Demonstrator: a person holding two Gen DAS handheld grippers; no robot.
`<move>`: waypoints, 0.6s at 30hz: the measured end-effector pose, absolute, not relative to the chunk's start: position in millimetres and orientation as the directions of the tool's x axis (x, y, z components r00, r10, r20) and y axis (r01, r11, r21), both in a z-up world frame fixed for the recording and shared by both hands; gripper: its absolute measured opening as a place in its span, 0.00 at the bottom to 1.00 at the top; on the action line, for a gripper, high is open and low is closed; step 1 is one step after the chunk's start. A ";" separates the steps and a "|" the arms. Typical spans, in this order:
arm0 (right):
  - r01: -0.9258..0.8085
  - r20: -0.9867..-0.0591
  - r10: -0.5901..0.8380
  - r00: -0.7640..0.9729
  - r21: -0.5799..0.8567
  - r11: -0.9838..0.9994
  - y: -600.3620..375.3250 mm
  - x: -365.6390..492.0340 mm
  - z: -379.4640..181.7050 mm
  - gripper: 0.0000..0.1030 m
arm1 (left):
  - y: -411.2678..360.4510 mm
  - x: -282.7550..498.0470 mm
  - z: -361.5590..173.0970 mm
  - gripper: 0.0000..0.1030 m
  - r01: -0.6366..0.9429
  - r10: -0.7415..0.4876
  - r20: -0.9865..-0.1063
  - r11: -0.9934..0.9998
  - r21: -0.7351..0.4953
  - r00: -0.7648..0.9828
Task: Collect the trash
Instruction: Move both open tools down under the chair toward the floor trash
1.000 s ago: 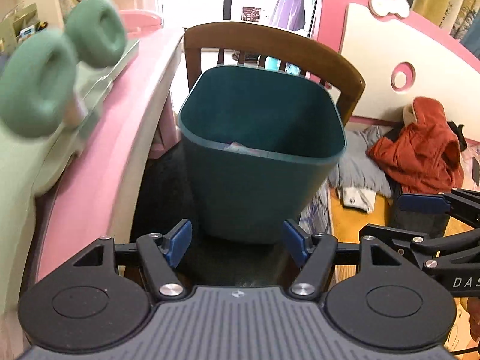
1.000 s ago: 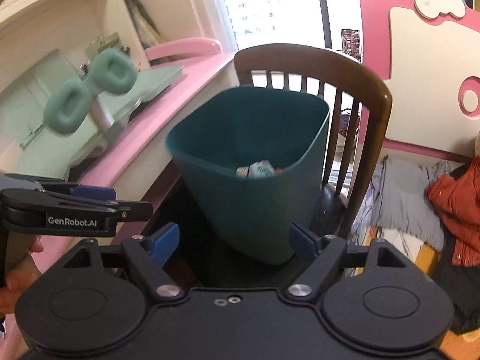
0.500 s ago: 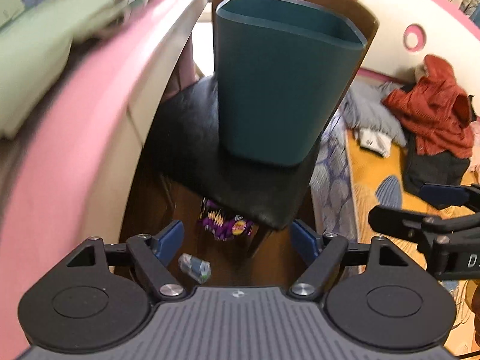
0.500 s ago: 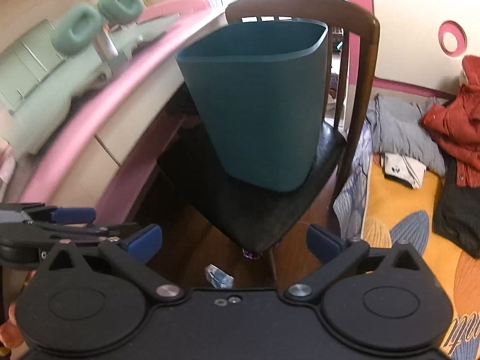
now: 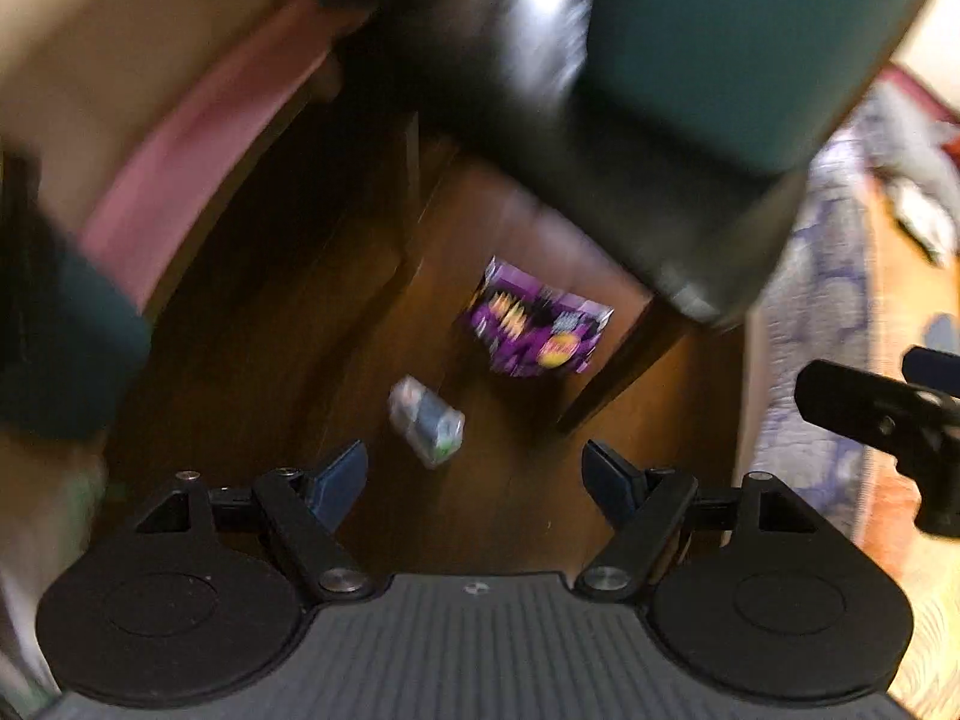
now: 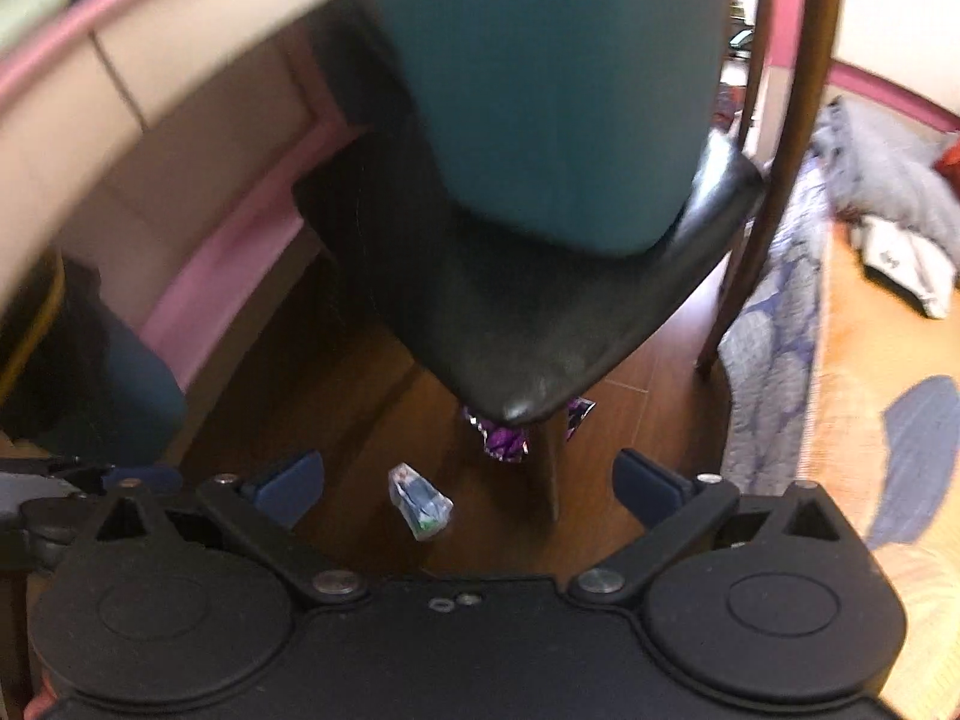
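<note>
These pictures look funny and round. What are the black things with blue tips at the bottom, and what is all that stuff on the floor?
A person holds a grabbing tool in each hand, and each tool carries a camera with a very wide lens, which bends the picture. One picture looks along the left gripper, the other along the right gripper. The blue tips are their fingers. Both have just been opening, and both are open with nothing between them.

Both point down at a brown wooden floor. On it lie two bits of trash: a small crumpled clear wrapper and a purple snack bag, which sits under a chair. On the chair's black seat stands a teal trash bin. At the right edge of the left picture, that black shape is the other gripper.
</note>
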State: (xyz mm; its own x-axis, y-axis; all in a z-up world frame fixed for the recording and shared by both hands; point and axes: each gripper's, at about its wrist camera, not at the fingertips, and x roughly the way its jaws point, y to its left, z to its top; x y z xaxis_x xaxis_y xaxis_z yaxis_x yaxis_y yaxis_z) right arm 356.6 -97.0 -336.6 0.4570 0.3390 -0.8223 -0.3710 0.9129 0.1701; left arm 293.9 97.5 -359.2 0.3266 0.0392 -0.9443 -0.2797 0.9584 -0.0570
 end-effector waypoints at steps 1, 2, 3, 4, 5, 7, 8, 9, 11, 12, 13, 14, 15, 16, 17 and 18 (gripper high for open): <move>-0.373 -0.824 0.345 0.448 0.178 0.910 -94.2 357.7 -349.1 1.00 | 99.3 292.2 -373.4 0.76 -0.308 0.038 -0.949 0.949 -0.064 0.314; -0.373 -0.826 0.350 0.441 0.186 0.909 -91.3 358.9 -362.8 1.00 | 100.0 290.8 -391.4 0.76 -0.331 0.050 -0.954 0.942 -0.053 0.296; -0.378 -0.828 0.357 0.433 0.193 0.905 -88.7 359.7 -374.6 1.00 | 100.5 289.9 -406.0 0.76 -0.339 0.060 -0.958 0.940 -0.040 0.281; -0.388 -0.828 0.366 0.425 0.199 0.900 -85.1 360.7 -387.5 1.00 | 101.8 288.4 -423.3 0.76 -0.348 0.071 -0.961 0.937 -0.027 0.266; -0.397 -0.827 0.372 0.422 0.201 0.896 -81.7 360.7 -398.0 1.00 | 103.8 286.5 -439.4 0.76 -0.361 0.082 -0.964 0.933 -0.015 0.253; -0.418 -0.827 0.384 0.410 0.203 0.885 -73.4 363.5 -422.2 1.00 | 110.7 282.6 -475.3 0.76 -0.393 0.101 -0.972 0.920 0.010 0.211; -0.426 -0.828 0.393 0.400 0.212 0.880 -68.8 365.5 -435.8 1.00 | 113.9 280.4 -492.3 0.76 -0.407 0.108 -0.976 0.913 0.022 0.191; -0.433 -0.831 0.401 0.386 0.221 0.874 -63.3 367.9 -450.7 1.00 | 117.4 278.2 -510.3 0.76 -0.420 0.116 -0.978 0.907 0.035 0.170; -0.454 -0.840 0.410 0.356 0.228 0.861 -50.3 372.4 -478.1 1.00 | 123.7 273.4 -544.6 0.76 -0.439 0.121 -0.984 0.897 0.052 0.130; -0.471 -0.840 0.421 0.343 0.234 0.850 -42.9 374.2 -492.1 1.00 | 127.5 270.6 -562.7 0.76 -0.451 0.134 -0.985 0.890 0.070 0.112; -0.487 -0.841 0.423 0.337 0.228 0.843 -35.7 375.4 -503.9 1.00 | 130.5 269.4 -577.6 0.76 -0.458 0.139 -0.985 0.885 0.080 0.097; -0.507 -0.842 0.423 0.333 0.218 0.834 -27.5 376.3 -516.6 1.00 | 131.9 268.3 -592.5 0.76 -0.460 0.143 -0.986 0.884 0.090 0.082; -0.526 -0.842 0.428 0.327 0.214 0.823 -20.1 377.4 -529.1 1.00 | 132.9 266.3 -608.9 0.76 -0.455 0.158 -0.985 0.883 0.113 0.062; -0.540 -0.844 0.433 0.317 0.215 0.813 -12.8 378.5 -542.8 1.00 | 133.0 264.5 -621.8 0.76 -0.448 0.169 -0.984 0.884 0.129 0.050; -0.548 -0.847 0.429 0.312 0.209 0.810 -6.9 379.8 -554.7 0.99 | 132.7 262.7 -635.3 0.76 -0.442 0.170 -0.985 0.887 0.134 0.042; -0.551 -0.853 0.415 0.316 0.191 0.812 -1.1 382.4 -566.3 0.98 | 133.7 261.5 -648.6 0.76 -0.449 0.160 -0.986 0.885 0.127 0.038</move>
State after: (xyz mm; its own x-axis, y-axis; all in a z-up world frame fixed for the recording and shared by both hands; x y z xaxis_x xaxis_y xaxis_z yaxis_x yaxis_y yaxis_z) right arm 382.4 -1.1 -566.3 0.3156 0.4154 -0.8531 -0.5515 0.8120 0.1914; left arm 261.5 133.7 -648.6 0.0377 0.1603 -0.9863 -0.4486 0.8847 0.1266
